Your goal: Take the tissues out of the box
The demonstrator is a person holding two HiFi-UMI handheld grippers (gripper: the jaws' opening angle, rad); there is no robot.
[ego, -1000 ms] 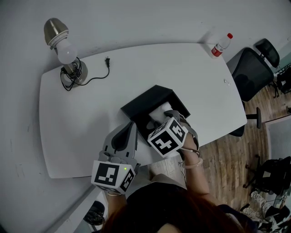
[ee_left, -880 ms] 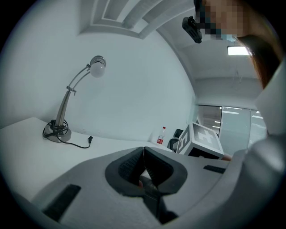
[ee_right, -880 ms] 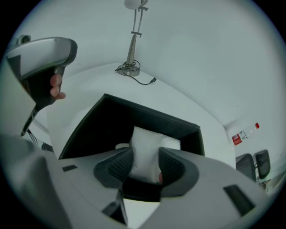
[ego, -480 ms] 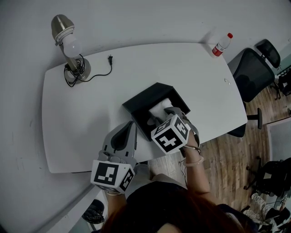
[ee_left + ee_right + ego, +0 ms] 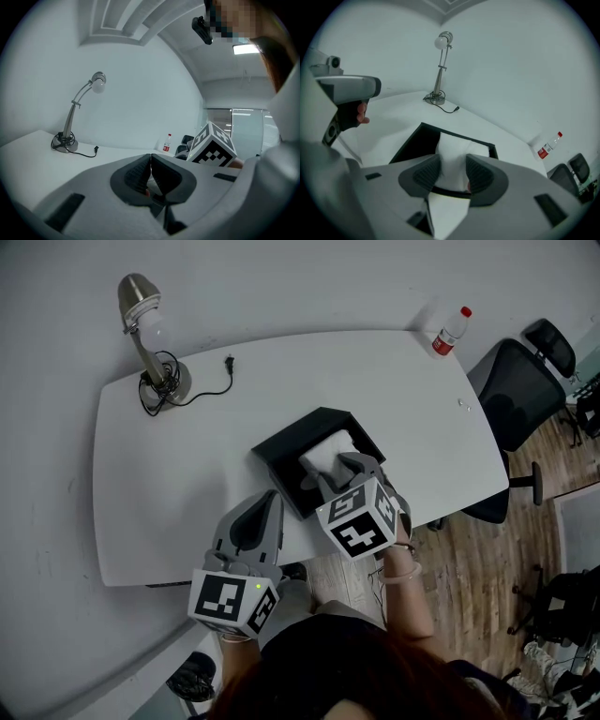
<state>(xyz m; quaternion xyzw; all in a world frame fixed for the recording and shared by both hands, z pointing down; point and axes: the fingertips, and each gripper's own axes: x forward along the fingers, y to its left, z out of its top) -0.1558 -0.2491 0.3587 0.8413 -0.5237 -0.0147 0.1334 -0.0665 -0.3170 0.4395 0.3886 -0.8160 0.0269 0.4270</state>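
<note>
The right gripper (image 5: 452, 174), its jaws just closed in, is pinching the white tissue stack (image 5: 451, 149) standing in the open black box (image 5: 286, 451) to lift it clear, while the left gripper (image 5: 150, 169), jaws pressed together and empty, is waiting just beside the box.

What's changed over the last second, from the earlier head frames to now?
The right gripper has lifted, its jaws just closing a little on the tissues, drawing the white stack up out of the black box. The left gripper stays shut and empty at the near edge of the table; box, lamp and bottle are unmoved.
</note>
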